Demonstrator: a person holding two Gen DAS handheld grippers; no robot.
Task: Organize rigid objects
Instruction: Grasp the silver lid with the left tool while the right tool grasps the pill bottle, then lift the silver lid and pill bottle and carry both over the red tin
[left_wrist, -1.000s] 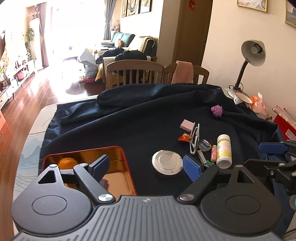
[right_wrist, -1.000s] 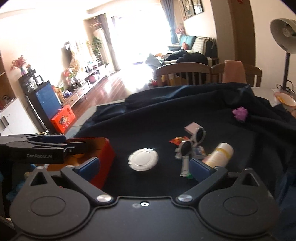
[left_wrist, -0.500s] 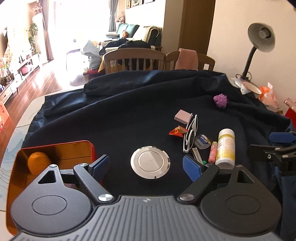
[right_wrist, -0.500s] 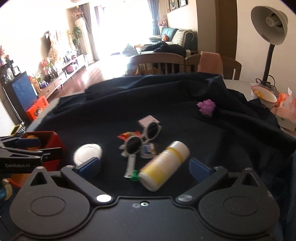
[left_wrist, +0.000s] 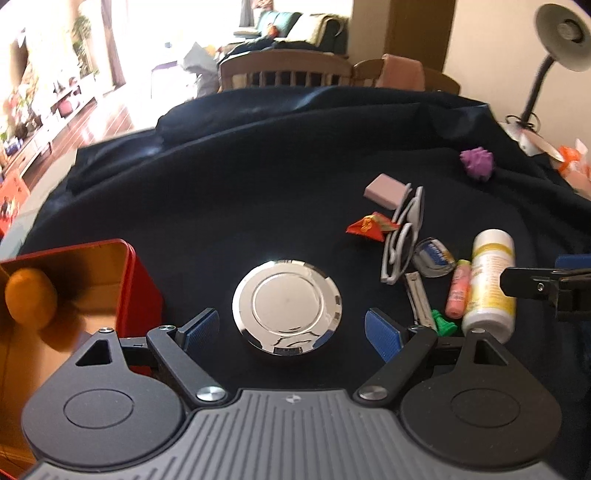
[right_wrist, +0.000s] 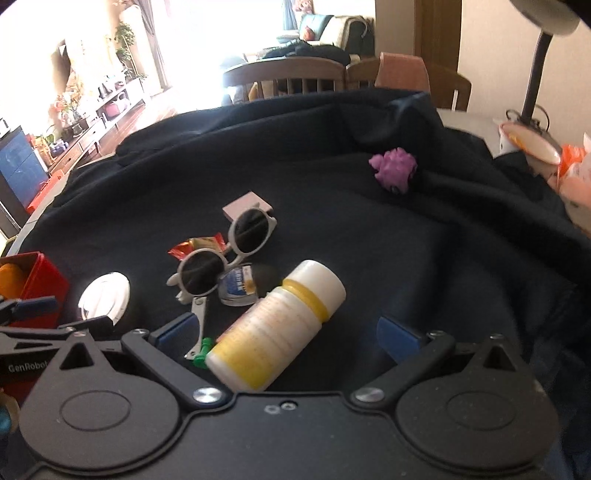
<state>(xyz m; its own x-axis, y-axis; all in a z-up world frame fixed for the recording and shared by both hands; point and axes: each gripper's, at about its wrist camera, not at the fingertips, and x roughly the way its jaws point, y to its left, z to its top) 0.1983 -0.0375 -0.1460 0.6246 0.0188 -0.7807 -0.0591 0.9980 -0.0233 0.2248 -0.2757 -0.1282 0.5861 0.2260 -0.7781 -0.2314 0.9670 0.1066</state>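
A round silver tin (left_wrist: 287, 305) lies on the dark cloth, between the fingers of my open left gripper (left_wrist: 291, 330), which does not touch it. A red tin box (left_wrist: 133, 284) with an orange fruit (left_wrist: 31, 295) stands at the left. My right gripper (right_wrist: 288, 332) is open around the lower end of a white and yellow bottle (right_wrist: 277, 328) lying on its side. White sunglasses (right_wrist: 225, 254), a nail clipper (right_wrist: 197, 321), a pink tube (left_wrist: 458, 291), a red candy wrapper (left_wrist: 369, 227), a pink eraser (left_wrist: 386, 190) and a purple toy (right_wrist: 393, 171) lie around.
A dark cloth (left_wrist: 258, 177) covers the table. A desk lamp (left_wrist: 554, 51) and orange packets (left_wrist: 572, 162) stand at the far right. Wooden chairs (left_wrist: 284, 70) are behind the table. The left gripper shows at the left edge of the right wrist view (right_wrist: 33, 328).
Both grippers moved right and closer to the table. The silver tin now lies between the left fingers. The bottle came between the right fingers. The red box slid to the left edge.
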